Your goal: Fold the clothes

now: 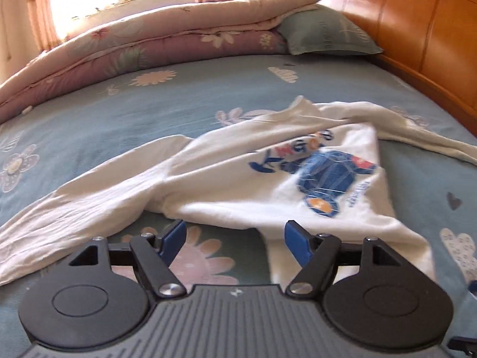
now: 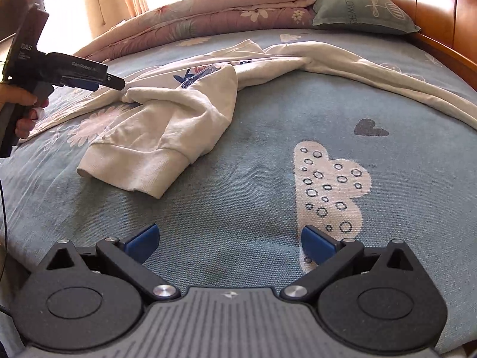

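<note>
A white long-sleeved sweatshirt (image 1: 226, 179) with a blue printed figure (image 1: 325, 176) lies crumpled on the blue patterned bed sheet (image 1: 119, 110). One sleeve trails left and the other stretches right. My left gripper (image 1: 235, 238) is open at the near edge of the shirt, its right finger (image 1: 295, 238) over the fabric, nothing clamped. In the right wrist view the sweatshirt (image 2: 179, 113) lies ahead to the left, its ribbed hem (image 2: 131, 173) nearest. My right gripper (image 2: 229, 238) is open over bare sheet. The left gripper (image 2: 114, 83), held by a hand (image 2: 23, 104), hovers over the shirt's left side.
A folded pink floral quilt (image 1: 149, 44) and a green pillow (image 1: 325, 32) lie along the far side of the bed. A wooden headboard (image 1: 417, 29) runs along the right. A bright window with curtains (image 1: 38, 6) is behind. Bare sheet (image 2: 298, 104) spreads right of the shirt.
</note>
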Demonstrator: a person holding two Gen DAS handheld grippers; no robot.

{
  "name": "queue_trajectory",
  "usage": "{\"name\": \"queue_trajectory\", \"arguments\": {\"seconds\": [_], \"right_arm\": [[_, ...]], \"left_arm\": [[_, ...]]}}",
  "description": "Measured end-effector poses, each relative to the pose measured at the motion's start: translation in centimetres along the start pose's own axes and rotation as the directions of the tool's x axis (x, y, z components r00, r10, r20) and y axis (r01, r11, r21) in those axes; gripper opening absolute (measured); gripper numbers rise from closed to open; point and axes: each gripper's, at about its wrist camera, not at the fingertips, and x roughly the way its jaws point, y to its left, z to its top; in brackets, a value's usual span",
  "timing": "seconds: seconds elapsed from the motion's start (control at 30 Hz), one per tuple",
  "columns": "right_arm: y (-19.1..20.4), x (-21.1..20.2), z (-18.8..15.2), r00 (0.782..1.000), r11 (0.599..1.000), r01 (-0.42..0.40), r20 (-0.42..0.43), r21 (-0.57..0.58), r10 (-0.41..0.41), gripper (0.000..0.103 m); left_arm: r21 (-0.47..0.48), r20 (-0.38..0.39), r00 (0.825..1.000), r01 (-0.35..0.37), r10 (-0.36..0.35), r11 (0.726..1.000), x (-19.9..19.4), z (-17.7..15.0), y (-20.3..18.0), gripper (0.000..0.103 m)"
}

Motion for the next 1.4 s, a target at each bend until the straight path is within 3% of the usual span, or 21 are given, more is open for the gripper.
{"name": "queue_trajectory", "arguments": {"seconds": [0.1,0.2,0.27,0.33,0.4,0.5,0.53,0.57,0.7,0.77,0.87,1.0,1.2,1.27,1.33,1.4], "right_arm": [[0.3,0.1,0.0,1.000,1.000,0.013,-0.004,-0.016,-0.013,0.103],[0.6,0.2,0.0,1.000,0.999,0.025,-0.009,-0.031,-0.026,0.103],[0.6,0.2,0.0,1.000,0.999,0.029,-0.010,-0.037,-0.030,0.103],[0.6,0.1,0.0,1.000,0.999,0.026,-0.010,-0.035,-0.026,0.103],[0.5,0.0,-0.1,1.000,0.999,0.023,-0.010,-0.034,-0.023,0.103],[0.3,-0.1,-0.2,1.000,0.999,0.018,-0.009,-0.030,-0.018,0.103],[0.3,-0.1,-0.2,1.000,0.999,0.016,-0.009,-0.029,-0.016,0.103],[0.3,-0.2,-0.2,1.000,1.000,0.014,-0.008,-0.028,-0.015,0.103],[-0.2,-0.6,-0.4,1.000,1.000,0.007,0.001,-0.018,-0.007,0.103],[-0.4,-0.6,-0.4,1.000,1.000,0.003,0.007,-0.008,-0.003,0.103],[-0.5,-0.6,-0.4,1.000,1.000,0.003,0.012,-0.001,-0.003,0.103],[-0.6,-0.5,-0.4,1.000,1.000,0.002,0.017,-0.004,-0.002,0.103],[-0.4,-0.3,-0.3,1.000,1.000,0.016,0.016,-0.021,-0.016,0.103],[-0.2,-0.3,-0.3,1.000,0.999,0.024,0.013,-0.030,-0.023,0.103],[-0.1,-0.1,-0.2,0.999,0.999,0.031,0.010,-0.038,-0.031,0.103],[0.0,-0.2,-0.1,0.999,0.998,0.037,0.003,-0.043,-0.037,0.103]], "left_arm": [[0.092,-0.062,0.986,0.161,-0.155,0.983,-0.6,-0.2,-4.4,0.078],[0.117,-0.138,0.948,0.304,-0.287,0.946,-0.4,-0.3,-8.8,0.078],[0.087,-0.186,0.898,0.418,-0.398,0.904,-0.1,-0.2,-11.1,0.078],[0.042,-0.232,0.831,0.528,-0.506,0.848,0.3,-0.1,-13.2,0.080],[0.010,-0.284,0.788,0.572,-0.546,0.820,1.5,-0.2,-15.1,0.084],[-0.047,-0.358,0.777,0.538,-0.517,0.842,4.0,-0.7,-16.4,0.084],[-0.073,-0.379,0.783,0.506,-0.493,0.859,4.8,-0.9,-16.5,0.084],[-0.078,-0.381,0.799,0.474,-0.466,0.877,5.1,-0.9,-16.3,0.084],[0.071,-0.301,0.921,0.281,-0.248,0.957,4.2,0.1,-14.7,0.084],[0.122,-0.284,0.944,0.208,-0.167,0.970,4.2,0.7,-13.2,0.084],[0.110,-0.276,0.954,0.155,-0.120,0.982,4.2,1.5,-10.2,0.084],[0.122,-0.165,0.986,0.022,-0.002,0.992,3.1,3.0,-6.7,0.084],[0.083,-0.179,0.983,0.042,-0.027,0.996,3.3,4.4,-3.2,0.086],[0.160,-0.174,0.985,0.046,-0.018,0.986,3.2,3.9,-4.4,0.086],[0.255,-0.168,0.985,-0.003,0.048,0.967,3.6,3.4,-5.6,0.086],[0.278,-0.162,0.982,-0.045,0.093,0.959,4.1,3.4,-5.2,0.087]]}}
